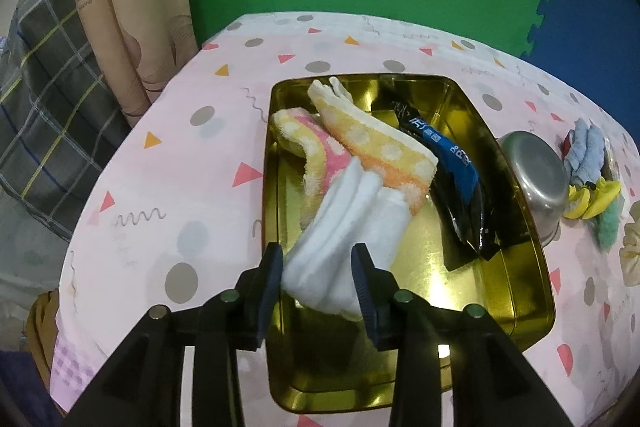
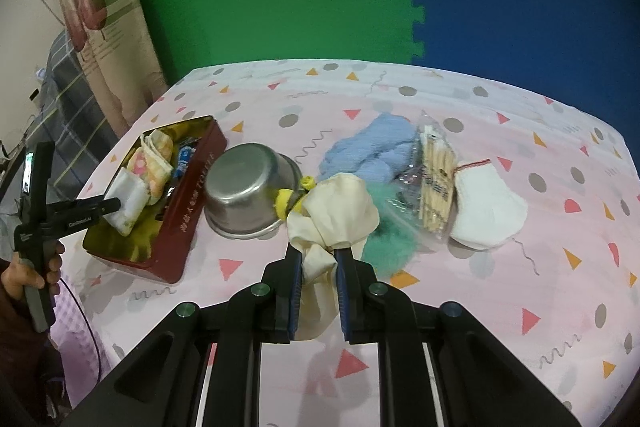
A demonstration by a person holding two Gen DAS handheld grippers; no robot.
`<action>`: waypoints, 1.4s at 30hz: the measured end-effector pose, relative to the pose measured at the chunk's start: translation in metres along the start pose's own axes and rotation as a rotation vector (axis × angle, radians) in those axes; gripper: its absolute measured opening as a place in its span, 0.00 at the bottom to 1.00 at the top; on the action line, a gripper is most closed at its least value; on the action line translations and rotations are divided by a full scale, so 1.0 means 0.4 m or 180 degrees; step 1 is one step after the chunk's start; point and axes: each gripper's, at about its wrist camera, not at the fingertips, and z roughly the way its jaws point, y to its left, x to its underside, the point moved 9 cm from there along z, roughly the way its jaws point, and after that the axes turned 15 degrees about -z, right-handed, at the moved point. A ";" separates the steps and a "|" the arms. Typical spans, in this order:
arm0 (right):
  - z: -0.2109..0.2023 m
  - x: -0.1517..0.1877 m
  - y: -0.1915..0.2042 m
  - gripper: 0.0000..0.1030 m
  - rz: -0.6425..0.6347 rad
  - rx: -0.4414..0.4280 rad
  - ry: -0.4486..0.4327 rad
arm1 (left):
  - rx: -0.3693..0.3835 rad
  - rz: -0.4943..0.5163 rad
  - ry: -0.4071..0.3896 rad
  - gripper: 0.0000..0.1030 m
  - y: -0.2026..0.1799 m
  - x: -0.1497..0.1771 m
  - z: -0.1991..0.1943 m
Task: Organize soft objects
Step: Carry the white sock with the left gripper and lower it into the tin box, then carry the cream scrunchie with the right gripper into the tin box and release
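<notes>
The folded white terry cloth (image 1: 340, 247) hung crumpled over the near end of the gold-lined rectangular tin (image 1: 532, 267), clamped between the fingers of the left tool (image 1: 320, 259). The right tool (image 2: 318, 259) was closed on the cream satin scrunchie (image 2: 340, 215), lifted above the pink patterned counter (image 2: 520, 307) beside the upturned steel pot (image 2: 248, 191). Bare counter lay to the right tool's right and near side.
</notes>
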 end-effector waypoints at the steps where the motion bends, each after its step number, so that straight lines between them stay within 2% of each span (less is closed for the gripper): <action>1: 0.003 -0.003 0.008 0.14 -0.0014 -0.0011 0.0003 | 0.0003 0.0009 -0.0010 0.35 0.001 0.001 -0.004; 6: 0.017 -0.021 0.055 0.14 -0.0107 -0.0084 0.0001 | -0.0008 0.0059 -0.0105 0.35 -0.002 0.011 -0.031; 14: 0.038 -0.051 0.136 0.14 -0.0272 -0.0205 -0.0007 | 0.0126 0.0021 -0.0265 0.35 -0.007 0.013 -0.087; 21: 0.058 -0.077 0.221 0.14 -0.0420 -0.0344 -0.0009 | -0.0023 -0.0026 -0.0547 0.35 0.026 0.005 -0.136; 34: 0.089 -0.156 0.379 0.14 -0.0683 -0.0599 -0.0140 | -0.0142 -0.0424 -0.0550 0.35 0.139 0.003 -0.125; 42: 0.140 -0.189 0.451 0.14 -0.0708 -0.0747 -0.0126 | -0.0232 -0.0478 -0.0523 0.35 0.167 0.002 -0.118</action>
